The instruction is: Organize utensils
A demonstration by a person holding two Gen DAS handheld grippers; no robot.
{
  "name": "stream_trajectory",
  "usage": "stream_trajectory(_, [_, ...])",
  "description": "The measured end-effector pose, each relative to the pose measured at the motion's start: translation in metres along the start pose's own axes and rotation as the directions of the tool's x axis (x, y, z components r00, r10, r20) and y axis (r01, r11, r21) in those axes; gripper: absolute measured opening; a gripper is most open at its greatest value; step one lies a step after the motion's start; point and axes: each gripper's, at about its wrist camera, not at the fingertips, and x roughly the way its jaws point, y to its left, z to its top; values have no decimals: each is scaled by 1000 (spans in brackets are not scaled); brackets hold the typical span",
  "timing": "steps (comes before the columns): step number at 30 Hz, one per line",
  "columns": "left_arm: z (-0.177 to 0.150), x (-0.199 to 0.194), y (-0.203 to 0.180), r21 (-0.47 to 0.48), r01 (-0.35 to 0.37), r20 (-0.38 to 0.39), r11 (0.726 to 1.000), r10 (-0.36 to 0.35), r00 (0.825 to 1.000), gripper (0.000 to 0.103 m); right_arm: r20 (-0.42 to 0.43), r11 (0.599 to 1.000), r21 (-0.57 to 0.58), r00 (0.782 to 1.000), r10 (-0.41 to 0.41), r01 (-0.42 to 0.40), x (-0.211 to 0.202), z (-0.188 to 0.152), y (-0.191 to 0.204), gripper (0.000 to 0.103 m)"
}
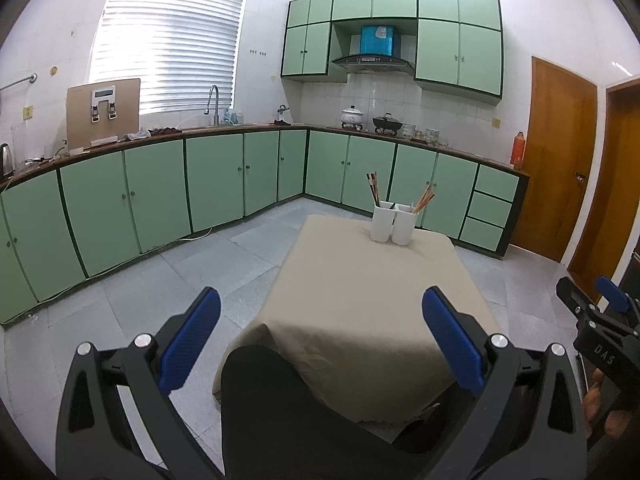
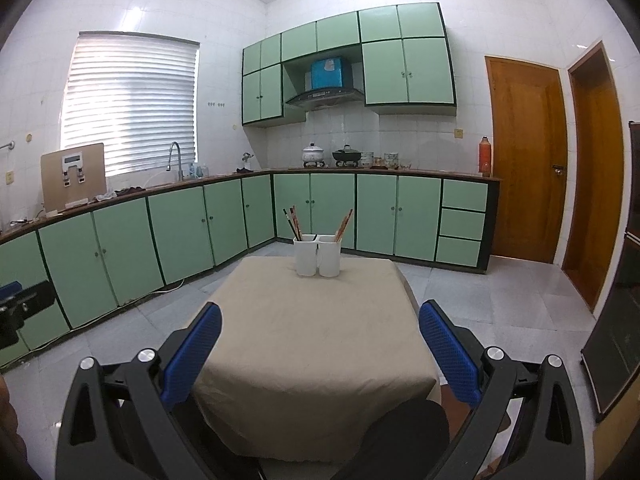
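Observation:
A white two-compartment utensil holder stands at the far end of a small table covered with a beige cloth. Dark chopsticks stand in its left compartment and light wooden chopsticks in its right one. My left gripper is open and empty, held above the table's near edge. My right gripper is open and empty too, at the near edge; it also shows at the right rim of the left wrist view.
Green cabinets with a worktop line the left and back walls. Pots stand on the stove. Wooden doors are at the right. A dark knee shows below the table edge. Grey tiled floor surrounds the table.

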Motion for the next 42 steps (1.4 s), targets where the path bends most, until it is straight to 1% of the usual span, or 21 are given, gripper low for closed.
stream_trajectory(23, [-2,-2,3,-9,4,0,1000,-4,1000,98,-2,1000,13,1000,0,0,-3,-5,2,97])
stream_trajectory(42, [-5,-1,-4,-11,10,-3,1000,-10,1000,98,-7,1000,20,1000,0,0,-1,-5,1,97])
